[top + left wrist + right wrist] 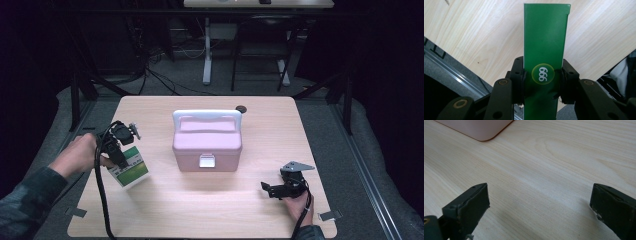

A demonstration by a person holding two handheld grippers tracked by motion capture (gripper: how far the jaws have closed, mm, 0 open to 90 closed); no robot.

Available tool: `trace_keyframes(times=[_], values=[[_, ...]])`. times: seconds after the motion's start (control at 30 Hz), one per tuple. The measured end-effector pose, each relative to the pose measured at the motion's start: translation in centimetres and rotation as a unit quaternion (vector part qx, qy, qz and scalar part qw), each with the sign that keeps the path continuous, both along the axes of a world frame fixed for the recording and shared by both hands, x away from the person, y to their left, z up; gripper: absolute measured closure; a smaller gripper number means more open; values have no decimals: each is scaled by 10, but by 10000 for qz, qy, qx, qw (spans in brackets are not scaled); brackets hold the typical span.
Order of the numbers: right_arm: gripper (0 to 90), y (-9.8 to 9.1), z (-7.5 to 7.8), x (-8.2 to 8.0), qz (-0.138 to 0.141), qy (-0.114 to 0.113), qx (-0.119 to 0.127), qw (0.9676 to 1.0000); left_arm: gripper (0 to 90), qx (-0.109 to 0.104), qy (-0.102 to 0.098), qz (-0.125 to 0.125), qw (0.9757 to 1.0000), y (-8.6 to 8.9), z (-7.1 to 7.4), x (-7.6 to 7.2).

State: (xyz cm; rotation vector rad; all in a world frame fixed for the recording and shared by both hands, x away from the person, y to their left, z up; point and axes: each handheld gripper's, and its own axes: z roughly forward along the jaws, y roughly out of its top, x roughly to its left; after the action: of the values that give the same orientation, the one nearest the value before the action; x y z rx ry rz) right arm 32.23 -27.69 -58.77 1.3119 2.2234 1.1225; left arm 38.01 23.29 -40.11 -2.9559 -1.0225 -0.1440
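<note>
A green and white carton (129, 169) hangs tilted over the table's left part, held in my left gripper (118, 159). In the left gripper view the carton (545, 42) shows its narrow green side with a round "999" mark, and both pads (521, 79) press on its two faces. A pink box with a white handle (207, 141) stands shut in the middle of the table. My right gripper (270, 189) rests near the front right corner, jaws wide apart. Its view shows bare wood between the jaws and a corner of the pink box (477, 128) far off.
The wooden table (210, 210) has a small dark round disc (241, 108) at its far edge. Grey floor and a metal rail run along the table's left side. A desk frame and cables stand behind the table in the dark.
</note>
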Motion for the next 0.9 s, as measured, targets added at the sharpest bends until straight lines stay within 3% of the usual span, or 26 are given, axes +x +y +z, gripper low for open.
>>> trace_keyframes(times=[0.23, 0.5, 0.9], values=[[17, 0, 0, 0, 7, -7, -21, 10000, 635, -18, -21, 333, 9994, 16, -5, 14], [18, 0, 0, 0, -1, 11, -12, 10000, 635, -64, 12, 550, 9985, 29, -13, 31], [20, 1, 0, 0, 21, 33, 6, 10000, 635, -198, 117, 676, 9974, 35, -29, 50]])
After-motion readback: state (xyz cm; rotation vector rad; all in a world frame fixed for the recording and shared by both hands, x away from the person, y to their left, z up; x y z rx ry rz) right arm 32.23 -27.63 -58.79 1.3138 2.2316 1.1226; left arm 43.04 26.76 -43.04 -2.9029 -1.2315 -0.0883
